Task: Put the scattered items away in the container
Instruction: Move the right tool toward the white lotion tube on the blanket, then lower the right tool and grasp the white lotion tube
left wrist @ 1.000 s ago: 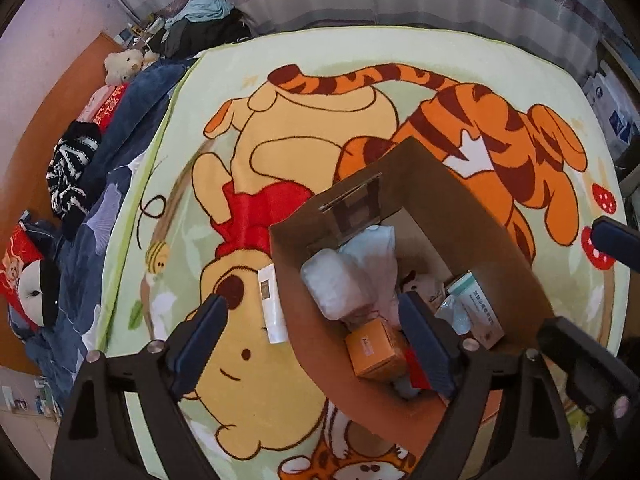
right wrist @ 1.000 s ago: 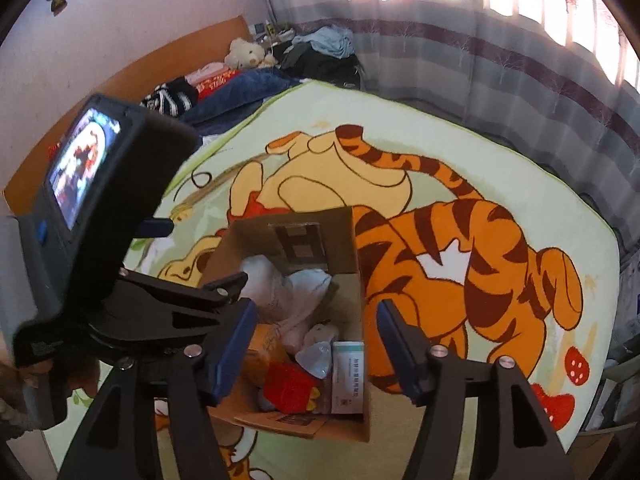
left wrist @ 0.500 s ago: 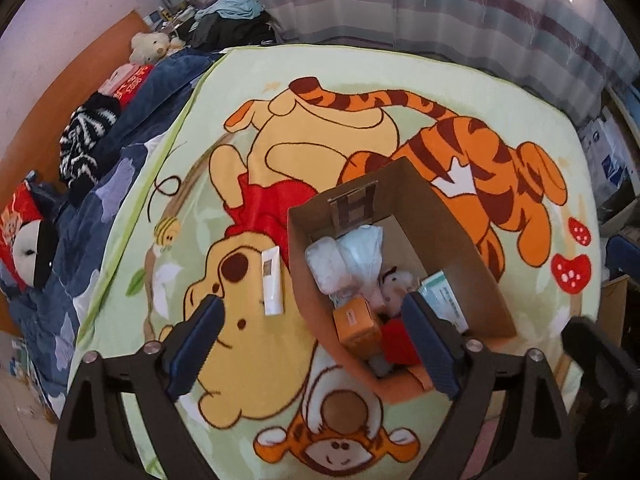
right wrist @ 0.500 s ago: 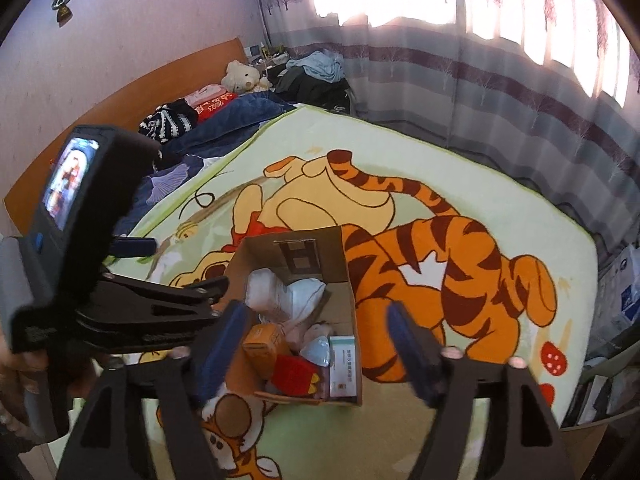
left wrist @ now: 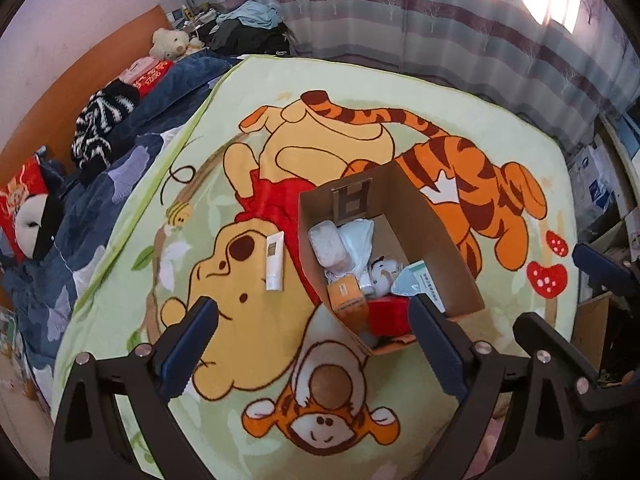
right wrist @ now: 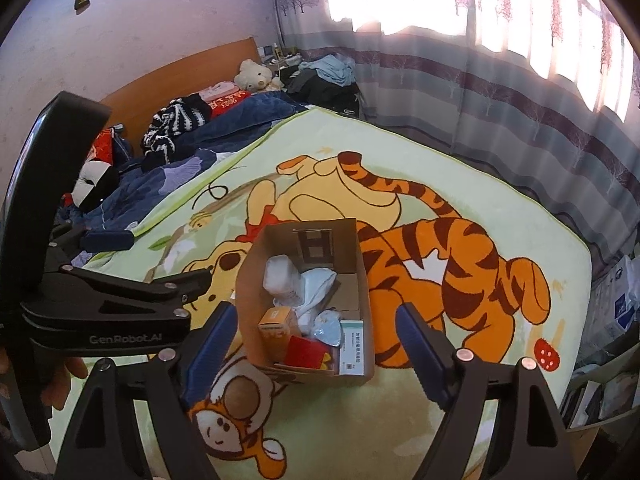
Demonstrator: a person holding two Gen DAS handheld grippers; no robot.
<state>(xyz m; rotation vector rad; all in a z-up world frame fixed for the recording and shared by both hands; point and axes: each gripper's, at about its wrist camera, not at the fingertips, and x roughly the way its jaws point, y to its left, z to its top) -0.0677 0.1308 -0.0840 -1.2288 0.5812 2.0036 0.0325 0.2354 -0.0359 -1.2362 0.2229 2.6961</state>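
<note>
One cartoon blanket covers a bed by curtains. Box lies beyond both wide, empty grippers; right's jaws just opened; tube beyond left's.

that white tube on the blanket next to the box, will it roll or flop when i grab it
The tube lies flat and looks flattened at one end, so it probably won't roll. It seems small and light. The soft blanket beneath may give, so it could sink when pinched.

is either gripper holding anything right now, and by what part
Nothing is held. The left gripper and right gripper both stand open and empty above the cardboard box; a white tube lies on the blanket.
</note>
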